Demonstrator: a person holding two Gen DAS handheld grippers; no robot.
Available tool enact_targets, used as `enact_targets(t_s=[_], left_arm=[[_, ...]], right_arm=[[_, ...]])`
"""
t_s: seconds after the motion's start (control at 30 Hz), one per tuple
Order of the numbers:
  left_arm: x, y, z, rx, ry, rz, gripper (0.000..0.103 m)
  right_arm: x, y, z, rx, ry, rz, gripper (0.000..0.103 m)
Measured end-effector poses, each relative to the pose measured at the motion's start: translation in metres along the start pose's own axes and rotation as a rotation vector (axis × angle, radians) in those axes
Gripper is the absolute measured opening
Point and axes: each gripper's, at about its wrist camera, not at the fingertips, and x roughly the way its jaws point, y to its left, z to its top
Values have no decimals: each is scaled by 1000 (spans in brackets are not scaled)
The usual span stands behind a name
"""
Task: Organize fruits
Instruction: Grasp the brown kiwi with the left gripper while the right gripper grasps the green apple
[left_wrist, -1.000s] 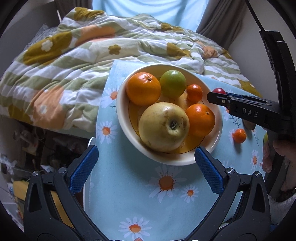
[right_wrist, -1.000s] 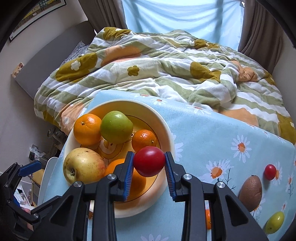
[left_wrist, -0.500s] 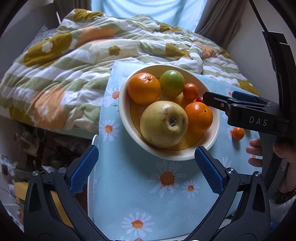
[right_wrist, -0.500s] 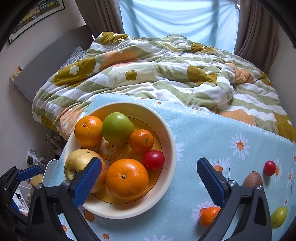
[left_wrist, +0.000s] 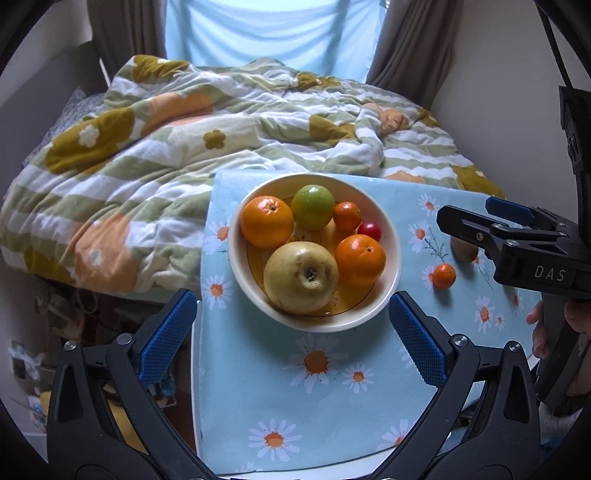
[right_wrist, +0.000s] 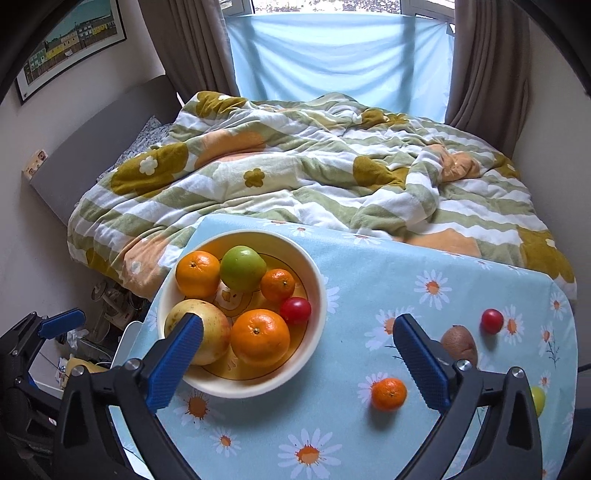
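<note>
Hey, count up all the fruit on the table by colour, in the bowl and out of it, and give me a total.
Orange: 4, three in the bowl (first, second, third), one on the tablecloth
Red: 2 ()
Green: 2 ()
Yellow: 1
Brown: 1
Total: 10
</note>
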Motion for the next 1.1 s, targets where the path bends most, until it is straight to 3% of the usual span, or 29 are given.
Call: enact_targets(t_s=[0.23, 0.5, 0.8, 1.1], left_arm=[[-9, -32, 11, 63, -34, -50, 103], [-1, -97, 19, 74, -53, -53, 103], [36, -185, 33, 137, -38, -41, 103], [95, -243, 36, 196, 56, -72, 103]], right_arm=[[-44, -37, -12, 72, -11, -44, 102], [-78, -115, -38, 153, -31, -73, 102], [-74, -204, -71, 189, 15, -73, 102], [-59, -258, -100, 199, 31, -67, 102]])
